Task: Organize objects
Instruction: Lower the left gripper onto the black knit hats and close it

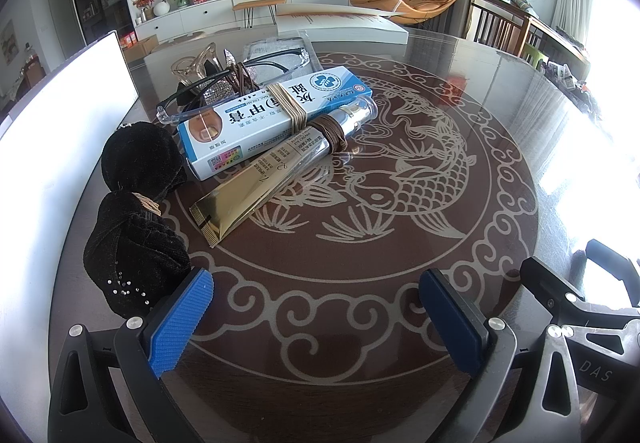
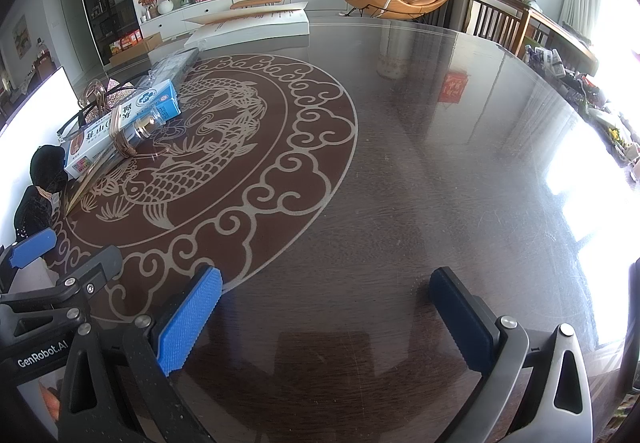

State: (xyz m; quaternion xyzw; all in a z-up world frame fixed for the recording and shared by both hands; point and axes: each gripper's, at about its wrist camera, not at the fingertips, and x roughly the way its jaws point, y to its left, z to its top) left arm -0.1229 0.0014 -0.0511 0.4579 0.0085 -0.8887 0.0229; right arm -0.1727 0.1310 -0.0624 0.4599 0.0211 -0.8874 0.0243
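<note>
Left gripper (image 1: 316, 317) nearest lens: blue pads spread wide, nothing between, hovering over glass-topped round table (image 1: 460, 203). Black velvet hair bow (image 1: 136, 219) touches or sits just beside left pad, at 10 o'clock. Gold cream tube (image 1: 276, 169) lies at 11–12 o'clock, long axis from 7 to 1, crimped end toward fingers, cap end banded. Blue-white ointment box (image 1: 272, 117) just behind, roughly parallel. Right gripper (image 2: 326, 317) also wide apart, empty; cluster far off at its 10 o'clock. Judgement: left hand nearer.
</note>
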